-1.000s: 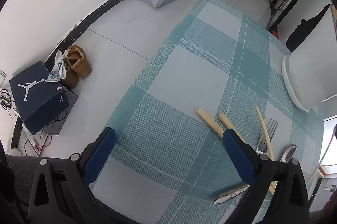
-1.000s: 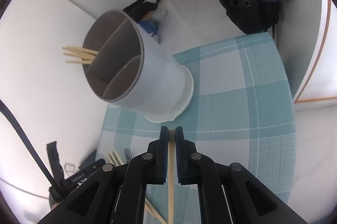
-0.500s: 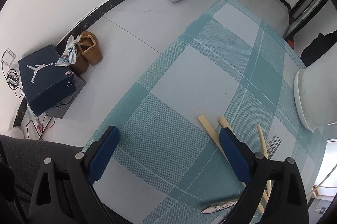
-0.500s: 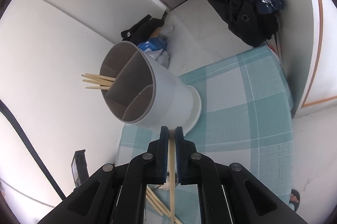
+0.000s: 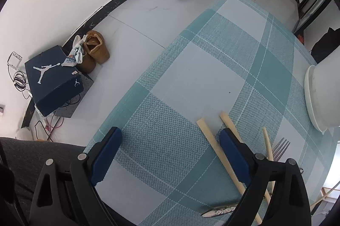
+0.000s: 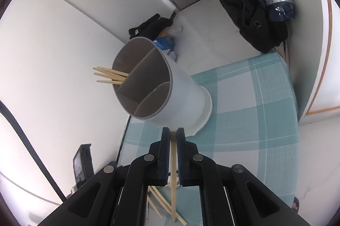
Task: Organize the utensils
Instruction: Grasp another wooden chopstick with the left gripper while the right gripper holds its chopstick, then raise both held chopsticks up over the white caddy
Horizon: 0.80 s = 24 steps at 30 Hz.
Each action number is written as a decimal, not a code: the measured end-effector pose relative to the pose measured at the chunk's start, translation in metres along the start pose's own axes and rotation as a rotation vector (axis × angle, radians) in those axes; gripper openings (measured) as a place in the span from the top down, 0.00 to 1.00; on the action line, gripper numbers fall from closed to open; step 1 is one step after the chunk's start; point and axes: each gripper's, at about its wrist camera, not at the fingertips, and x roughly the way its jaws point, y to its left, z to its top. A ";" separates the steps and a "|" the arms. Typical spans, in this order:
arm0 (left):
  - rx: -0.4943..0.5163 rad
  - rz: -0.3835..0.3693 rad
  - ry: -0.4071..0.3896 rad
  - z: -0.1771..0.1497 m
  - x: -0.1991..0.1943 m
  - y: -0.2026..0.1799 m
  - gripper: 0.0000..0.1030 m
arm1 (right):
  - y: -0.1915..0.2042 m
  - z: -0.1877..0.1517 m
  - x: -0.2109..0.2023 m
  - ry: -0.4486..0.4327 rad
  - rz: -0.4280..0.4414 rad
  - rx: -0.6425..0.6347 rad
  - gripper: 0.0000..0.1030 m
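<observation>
Black gripper [image 5: 167, 153] frames — blue-padded jaws, silver screws.

I think I am working in a home, in a lived-in room. At the left of the left wrist view I see brown shoes [image 5: 95, 51] beside a dark blue shoebox [image 5: 53, 81] on the pale tiled floor [image 5: 136, 34]. A checked teal tablecloth [image 5: 191, 85] covers the table. At the upper right of the right wrist view, dark jackets [image 6: 250, 3] hang.
</observation>
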 end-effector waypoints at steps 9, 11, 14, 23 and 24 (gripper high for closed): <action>0.048 -0.015 -0.007 0.003 -0.009 -0.018 0.56 | 0.005 0.001 -0.008 -0.019 0.014 -0.011 0.95; 0.052 -0.022 -0.011 0.003 -0.010 -0.022 0.73 | 0.004 0.001 -0.008 -0.017 0.013 -0.006 0.94; 0.035 -0.029 -0.017 0.003 -0.011 -0.024 0.91 | 0.002 0.000 -0.009 -0.017 0.009 0.002 0.94; -0.014 -0.068 -0.059 0.000 -0.010 -0.025 0.97 | 0.009 -0.002 -0.012 -0.026 0.003 -0.021 0.94; -0.015 -0.085 -0.061 0.001 -0.010 -0.024 0.97 | 0.009 -0.002 -0.012 -0.026 0.001 -0.024 0.94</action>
